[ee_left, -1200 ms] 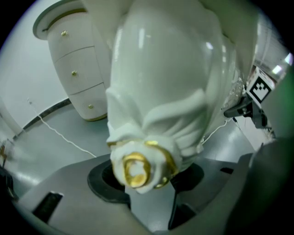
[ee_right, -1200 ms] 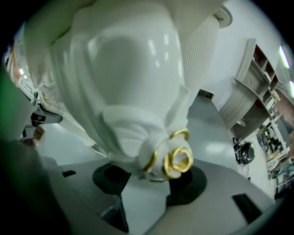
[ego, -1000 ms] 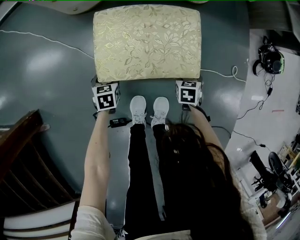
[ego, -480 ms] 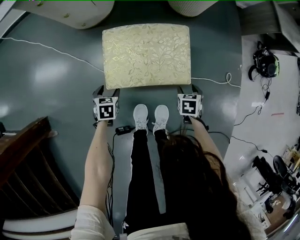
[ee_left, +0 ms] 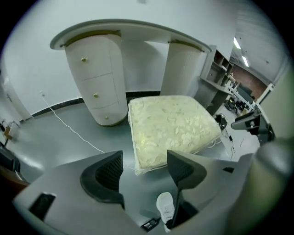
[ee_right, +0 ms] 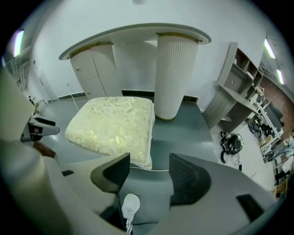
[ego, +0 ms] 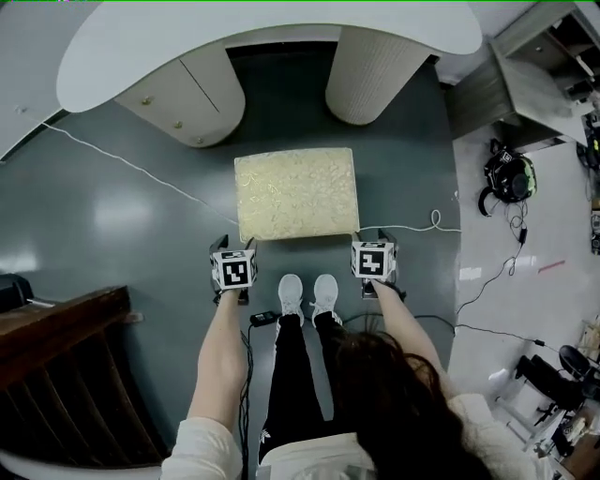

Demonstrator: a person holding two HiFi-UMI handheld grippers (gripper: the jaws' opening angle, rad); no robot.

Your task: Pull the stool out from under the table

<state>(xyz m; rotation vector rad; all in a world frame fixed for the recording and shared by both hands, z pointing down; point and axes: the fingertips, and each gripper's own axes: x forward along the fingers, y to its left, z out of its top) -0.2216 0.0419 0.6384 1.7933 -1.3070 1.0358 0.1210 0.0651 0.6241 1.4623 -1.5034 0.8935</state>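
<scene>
Near one stool [ego: 296, 194] — left tool [ee_left: 144, 158], right tool [ee_right: 149, 166], agape.

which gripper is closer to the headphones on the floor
Right. The right gripper is by the stool's near right corner, on the headphones' side; the left gripper is by the near left corner, farther away.

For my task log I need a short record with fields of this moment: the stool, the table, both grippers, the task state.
stool: cream floral rectangular cushioned stool on grey floor, clear of the table
table: white curved-top table, beyond the stool
left gripper: open, empty, at stool's near left corner
right gripper: open, empty, at near right corner
task: stool is out
</scene>
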